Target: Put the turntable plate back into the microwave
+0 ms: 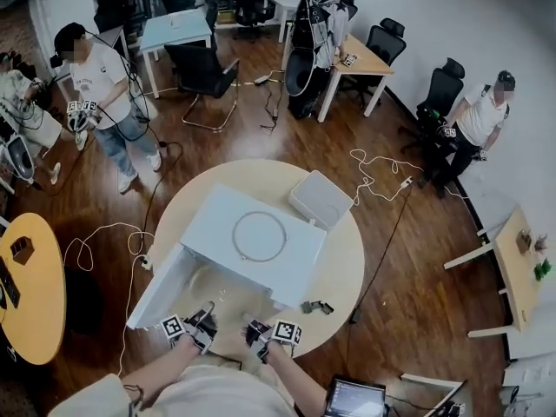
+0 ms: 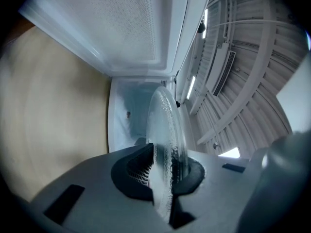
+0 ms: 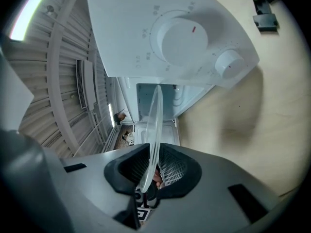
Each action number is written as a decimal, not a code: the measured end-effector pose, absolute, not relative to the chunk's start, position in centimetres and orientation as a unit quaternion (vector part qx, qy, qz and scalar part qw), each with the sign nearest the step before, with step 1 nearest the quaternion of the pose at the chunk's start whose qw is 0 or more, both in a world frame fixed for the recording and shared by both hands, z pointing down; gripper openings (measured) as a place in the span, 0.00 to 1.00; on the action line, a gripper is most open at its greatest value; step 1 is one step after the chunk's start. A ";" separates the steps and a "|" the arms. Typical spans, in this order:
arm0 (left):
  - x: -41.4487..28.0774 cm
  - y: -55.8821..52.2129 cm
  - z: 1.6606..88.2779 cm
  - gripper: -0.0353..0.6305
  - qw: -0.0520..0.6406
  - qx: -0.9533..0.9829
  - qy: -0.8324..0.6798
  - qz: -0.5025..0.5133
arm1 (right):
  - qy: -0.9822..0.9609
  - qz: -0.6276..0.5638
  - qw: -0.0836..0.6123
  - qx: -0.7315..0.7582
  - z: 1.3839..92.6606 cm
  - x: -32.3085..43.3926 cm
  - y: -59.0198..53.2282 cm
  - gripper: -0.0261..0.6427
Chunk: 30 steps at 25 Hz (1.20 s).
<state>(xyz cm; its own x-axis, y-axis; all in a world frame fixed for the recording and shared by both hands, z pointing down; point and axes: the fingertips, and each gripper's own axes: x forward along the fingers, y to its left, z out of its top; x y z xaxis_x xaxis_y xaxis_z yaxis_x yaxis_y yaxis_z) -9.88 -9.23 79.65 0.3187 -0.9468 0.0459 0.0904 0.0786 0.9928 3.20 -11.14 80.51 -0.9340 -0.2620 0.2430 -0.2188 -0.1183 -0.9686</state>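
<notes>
The clear glass turntable plate (image 2: 167,125) is held edge-on between both grippers, just in front of the white microwave (image 1: 261,259). My left gripper (image 2: 165,174) is shut on one rim of the plate, with the open cavity (image 2: 127,123) straight ahead and the swung-open door (image 1: 159,290) beside it. My right gripper (image 3: 152,173) is shut on the opposite rim of the plate (image 3: 155,123), below the control panel (image 3: 146,13) and its two knobs. In the head view the left gripper (image 1: 201,325) and right gripper (image 1: 258,332) sit close together at the table's near edge. The plate itself barely shows there.
A ring (image 1: 259,236) lies on top of the microwave. On the round table (image 1: 343,259) are a white box (image 1: 320,200) and small black parts (image 1: 316,307). Cables trail across the floor. Two people stand at the room's sides, among chairs and desks.
</notes>
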 end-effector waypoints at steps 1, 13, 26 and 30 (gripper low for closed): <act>-10.2 -9.6 79.4 0.10 0.613 0.543 -0.397 -0.415 | 0.662 -0.726 0.030 -0.185 80.5 2.8 -11.3 0.13; -12.8 -11.3 79.3 0.10 0.623 0.554 -0.352 -0.425 | 0.633 -0.730 0.148 -0.209 79.1 0.1 -12.5 0.08; -13.3 -11.5 81.0 0.11 0.624 0.586 -0.386 -0.344 | 0.614 -0.739 0.158 -0.226 80.4 -0.1 -12.1 0.08; -13.9 -10.5 81.4 0.16 0.628 0.574 -0.395 -0.346 | 0.608 -0.743 0.158 -0.231 81.4 -0.5 -11.1 0.08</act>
